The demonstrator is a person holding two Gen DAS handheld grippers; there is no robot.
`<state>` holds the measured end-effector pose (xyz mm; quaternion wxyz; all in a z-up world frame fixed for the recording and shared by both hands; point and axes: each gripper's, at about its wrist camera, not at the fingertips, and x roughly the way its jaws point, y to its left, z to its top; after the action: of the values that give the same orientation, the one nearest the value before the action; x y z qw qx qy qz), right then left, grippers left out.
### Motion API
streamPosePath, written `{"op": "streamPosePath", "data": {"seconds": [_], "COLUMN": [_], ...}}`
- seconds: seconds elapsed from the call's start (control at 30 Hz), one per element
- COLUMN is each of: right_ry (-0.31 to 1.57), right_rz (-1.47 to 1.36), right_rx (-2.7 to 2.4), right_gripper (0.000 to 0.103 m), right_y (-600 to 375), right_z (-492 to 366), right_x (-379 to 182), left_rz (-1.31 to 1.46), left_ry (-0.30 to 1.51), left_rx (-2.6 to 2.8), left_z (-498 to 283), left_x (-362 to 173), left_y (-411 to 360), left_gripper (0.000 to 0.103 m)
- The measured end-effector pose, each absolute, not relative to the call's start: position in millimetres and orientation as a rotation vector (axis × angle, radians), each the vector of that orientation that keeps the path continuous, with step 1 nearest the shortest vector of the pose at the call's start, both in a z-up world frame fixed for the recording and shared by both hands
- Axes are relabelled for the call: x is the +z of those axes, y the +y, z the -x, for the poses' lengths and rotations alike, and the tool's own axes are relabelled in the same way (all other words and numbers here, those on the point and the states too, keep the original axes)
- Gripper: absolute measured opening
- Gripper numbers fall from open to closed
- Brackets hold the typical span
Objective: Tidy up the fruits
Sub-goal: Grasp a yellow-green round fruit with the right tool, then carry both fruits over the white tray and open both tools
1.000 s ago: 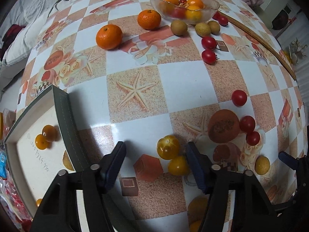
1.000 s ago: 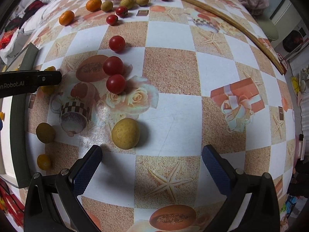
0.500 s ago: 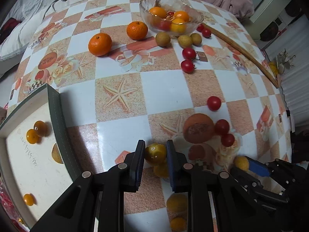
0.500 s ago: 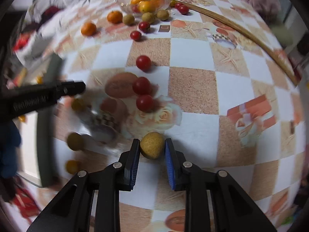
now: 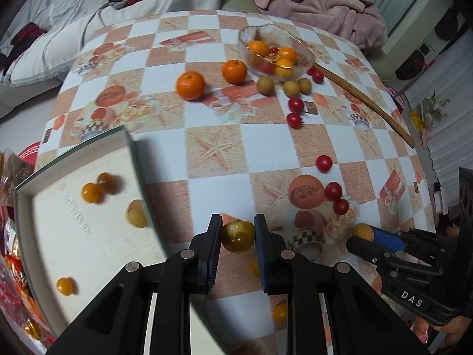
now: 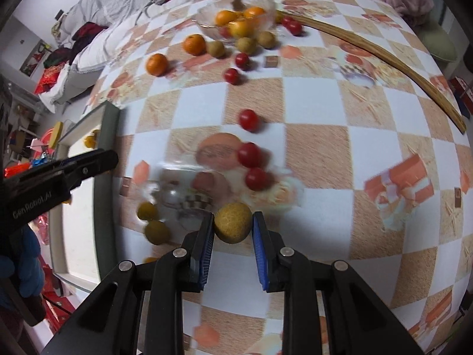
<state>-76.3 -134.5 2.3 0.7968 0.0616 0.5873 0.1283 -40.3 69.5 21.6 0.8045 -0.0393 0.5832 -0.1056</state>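
Left wrist view: the left gripper (image 5: 238,236) has its blue ribbed pads pinching a glossy yellow-green round fruit (image 5: 238,235) with a pale stem scar on top, held above the table (image 5: 266,145), whose smooth cloth is printed in white and sandy checks with starfish, gift boxes and teacups. To the left sits a shallow rectangular tray (image 5: 136,162) with a dark grey-green rim and a pale matt floor bearing faint, unreadable writing; small orange fruits (image 5: 92,192) and a dull yellow one (image 5: 136,213) lie in it. At the far side stands a clear glass bowl (image 5: 246,34) with a wavy rim, holding orange and red fruit. Two dimpled mandarins (image 5: 190,85) and shiny cherry tomatoes (image 5: 324,163) lie scattered on the cloth. A thin curved wooden stick (image 5: 366,100) runs from the bowl to the right. The right gripper (image 5: 365,235) enters low right, stamped "DAS", closed on a yellowish fruit.

Right wrist view: the right gripper (image 6: 233,227) squeezes a matt, rough-skinned tan round fruit (image 6: 233,222) between its blue pads, over the table (image 6: 325,153). Three red tomatoes (image 6: 249,154) lie just beyond it. The left gripper's black arm at the left reads "GenRobot.AI".
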Motion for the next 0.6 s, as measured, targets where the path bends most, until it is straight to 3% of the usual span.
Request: {"op": "streamPosePath", "data": {"seconds": [0.6], "right_ry": [1.258], "right_rz": [-0.009], "right_rx": [0.557], "right_gripper": [0.028], "right_y": [10], "right_z": [53], "right_x": [18], "left_rz": [0.205], "left_ry": [1.261], "left_rx": [0.018], "left_z": [97], "left_x": [10], "left_y": [192], "left_gripper": [0.023]}}
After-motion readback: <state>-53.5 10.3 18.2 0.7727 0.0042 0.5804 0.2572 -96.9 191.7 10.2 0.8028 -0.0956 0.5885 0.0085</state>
